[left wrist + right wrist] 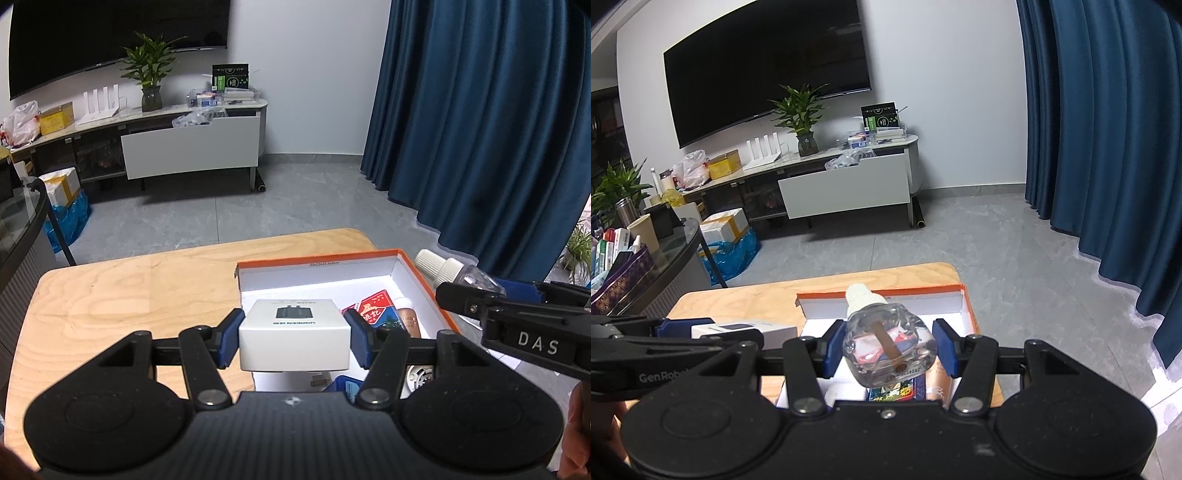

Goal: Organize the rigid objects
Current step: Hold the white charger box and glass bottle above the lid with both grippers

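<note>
White charger box [294, 334] is pinched between the left tool's [294, 338] blue pads, hanging over the near-left part of the orange-rimmed box [439, 295] on the desk [122, 295]. Right tool [888, 345] grips a clear bottle [888, 341] above it too. I'd lower each into a free spot, let go gently, one at a time.

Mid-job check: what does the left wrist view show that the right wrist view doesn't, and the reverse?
Left wrist only: the left gripper shut on the small white cardboard box seen head-on, and a round perforated metal piece in the orange-rimmed open box.

Right wrist only: the right gripper shut on the clear glass bottle with a white ribbed cap, its brown wick visible.

Both: the light wooden table, the orange-rimmed box, the white box, the bottle, and a red printed packet.
</note>
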